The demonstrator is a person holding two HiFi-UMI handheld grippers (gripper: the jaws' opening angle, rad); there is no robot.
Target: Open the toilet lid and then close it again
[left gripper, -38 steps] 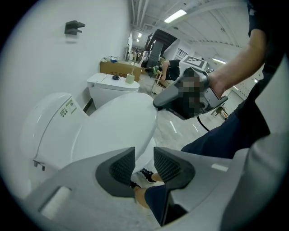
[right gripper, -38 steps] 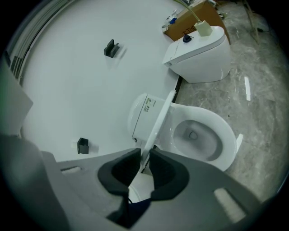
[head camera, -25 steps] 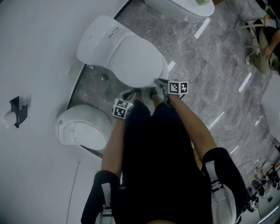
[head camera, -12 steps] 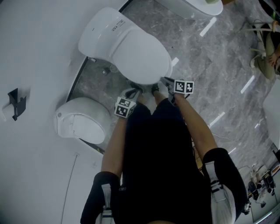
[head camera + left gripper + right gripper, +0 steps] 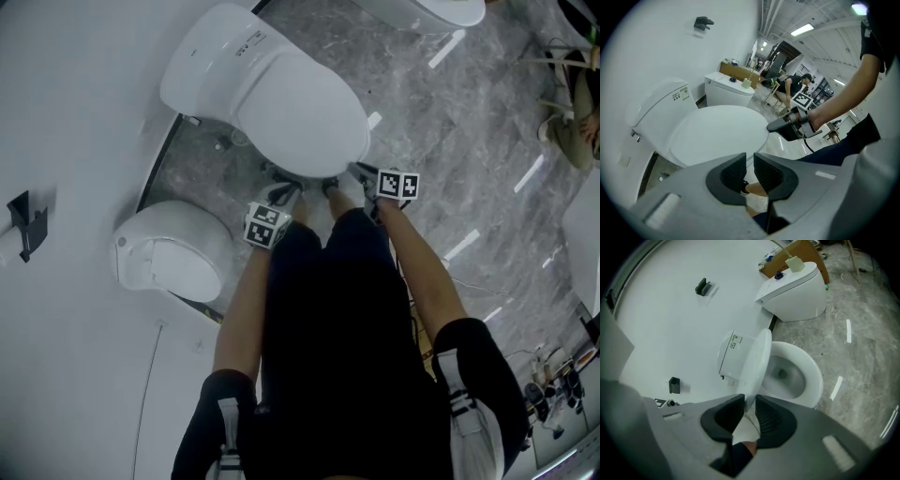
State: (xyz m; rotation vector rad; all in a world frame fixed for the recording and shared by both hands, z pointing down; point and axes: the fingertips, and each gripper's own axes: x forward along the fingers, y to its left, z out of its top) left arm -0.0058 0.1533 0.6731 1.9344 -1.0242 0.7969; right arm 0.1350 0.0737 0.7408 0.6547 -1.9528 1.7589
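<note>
The white toilet lid (image 5: 300, 103) stands half raised over the bowl (image 5: 797, 376), in front of the tank (image 5: 211, 52). My right gripper (image 5: 361, 172) is at the right of the lid's front edge. In the right gripper view the lid (image 5: 757, 359) runs edge-on into the jaws, and the right gripper (image 5: 750, 401) is shut on its rim. My left gripper (image 5: 281, 192) hangs just below the lid's front edge, apart from it. In its own view the left gripper (image 5: 750, 159) shows a thin slit with nothing in it, the lid (image 5: 717, 136) ahead and the right gripper (image 5: 787, 126) on the rim.
A second white toilet (image 5: 173, 258) stands by the wall at lower left, a third toilet (image 5: 797, 284) farther along. A black holder (image 5: 26, 225) hangs on the white wall. A seated person (image 5: 572, 112) is at the far right on the grey marble floor (image 5: 469, 141).
My right gripper has sunk a little with the lid's edge in it. The left gripper has stayed where it was.
</note>
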